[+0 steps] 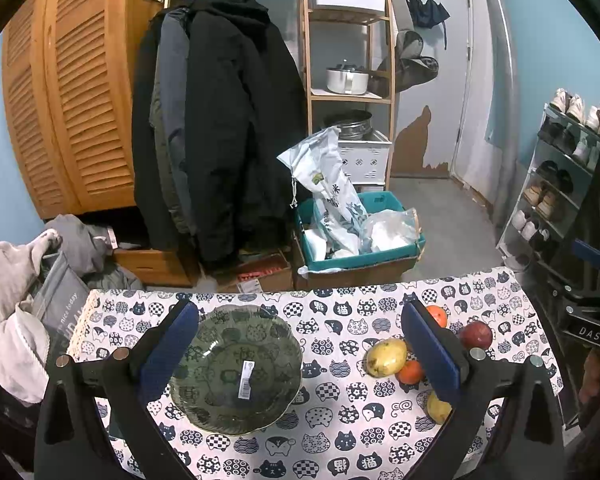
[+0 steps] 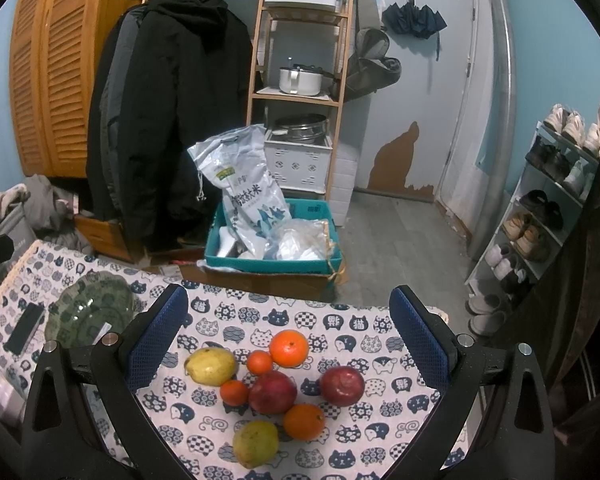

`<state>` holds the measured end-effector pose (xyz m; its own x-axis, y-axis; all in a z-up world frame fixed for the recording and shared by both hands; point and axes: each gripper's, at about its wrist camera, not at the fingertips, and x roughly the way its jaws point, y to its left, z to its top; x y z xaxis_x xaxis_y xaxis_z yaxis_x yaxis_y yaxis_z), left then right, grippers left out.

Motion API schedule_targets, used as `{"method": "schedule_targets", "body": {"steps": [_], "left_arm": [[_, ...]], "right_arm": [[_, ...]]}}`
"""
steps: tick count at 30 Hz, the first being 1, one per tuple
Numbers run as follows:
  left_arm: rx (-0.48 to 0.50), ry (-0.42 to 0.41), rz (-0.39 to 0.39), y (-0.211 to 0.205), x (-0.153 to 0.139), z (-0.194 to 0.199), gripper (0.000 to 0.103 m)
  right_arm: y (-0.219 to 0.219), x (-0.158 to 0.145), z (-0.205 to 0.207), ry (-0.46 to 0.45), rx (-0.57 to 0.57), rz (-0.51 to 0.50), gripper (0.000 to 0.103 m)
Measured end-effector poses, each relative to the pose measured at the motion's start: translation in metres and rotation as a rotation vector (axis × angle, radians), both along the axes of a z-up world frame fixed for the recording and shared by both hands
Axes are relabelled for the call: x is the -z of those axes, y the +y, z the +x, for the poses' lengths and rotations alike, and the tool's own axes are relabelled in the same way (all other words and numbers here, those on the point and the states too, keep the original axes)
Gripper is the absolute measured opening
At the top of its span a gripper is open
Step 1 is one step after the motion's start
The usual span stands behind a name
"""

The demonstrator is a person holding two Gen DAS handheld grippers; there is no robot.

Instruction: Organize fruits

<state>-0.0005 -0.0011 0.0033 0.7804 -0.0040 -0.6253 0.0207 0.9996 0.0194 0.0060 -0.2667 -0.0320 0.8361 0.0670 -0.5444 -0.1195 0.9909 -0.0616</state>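
Observation:
A green glass plate [image 1: 236, 368] with a barcode sticker sits on the cat-print tablecloth [image 1: 340, 432], between the blue pads of my open left gripper [image 1: 300, 356]. It shows again as the plate [image 2: 90, 312] at the left of the right wrist view. My right gripper [image 2: 288, 348] hangs open above a loose cluster of fruit: two yellow ones [image 2: 210, 366] [image 2: 256, 444], several oranges [image 2: 289, 348] [image 2: 304, 422] and two red apples [image 2: 272, 392] [image 2: 342, 386]. Part of that fruit [image 1: 386, 357] lies right of the plate, half hidden by my left gripper's right finger.
A dark phone-like slab [image 2: 24, 328] lies left of the plate. Beyond the table's far edge stand a teal crate [image 2: 276, 264] with bags, hanging coats [image 1: 220, 120], a wooden shelf [image 1: 348, 92] and a shoe rack [image 2: 540, 208]. Clothes [image 1: 16, 296] are piled at the left.

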Motion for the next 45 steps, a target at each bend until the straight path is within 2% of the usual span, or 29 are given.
{"method": "schedule_targets", "body": {"steps": [45], "left_arm": [[-0.002, -0.002, 0.000, -0.0019, 0.0046, -0.0040, 0.102]], "right_arm": [[-0.0002, -0.0005, 0.0002, 0.001, 0.000, -0.005, 0.099]]}}
